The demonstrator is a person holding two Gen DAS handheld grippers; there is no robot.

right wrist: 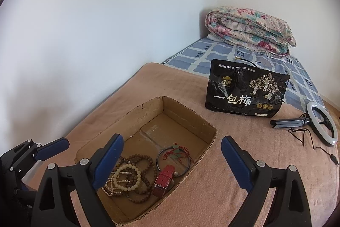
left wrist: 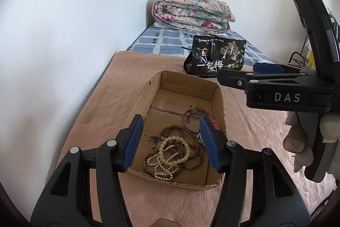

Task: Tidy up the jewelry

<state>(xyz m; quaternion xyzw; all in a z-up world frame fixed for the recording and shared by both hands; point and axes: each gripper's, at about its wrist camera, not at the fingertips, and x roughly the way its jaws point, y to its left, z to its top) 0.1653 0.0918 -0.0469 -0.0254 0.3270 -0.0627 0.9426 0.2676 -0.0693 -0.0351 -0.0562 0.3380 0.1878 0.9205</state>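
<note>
An open cardboard box sits on a pink blanket. In it lie a tangle of brown and cream bead strands, a metal bangle with red and green cord and a red watch strap. My left gripper is open and empty above the near end of the box, over the beads. My right gripper is open and empty, above the box's right side. It shows from the side in the left wrist view.
A black snack bag stands behind the box. A ring light on a small stand with its cable lies at the right. A folded floral quilt lies on a blue checked sheet by the white wall.
</note>
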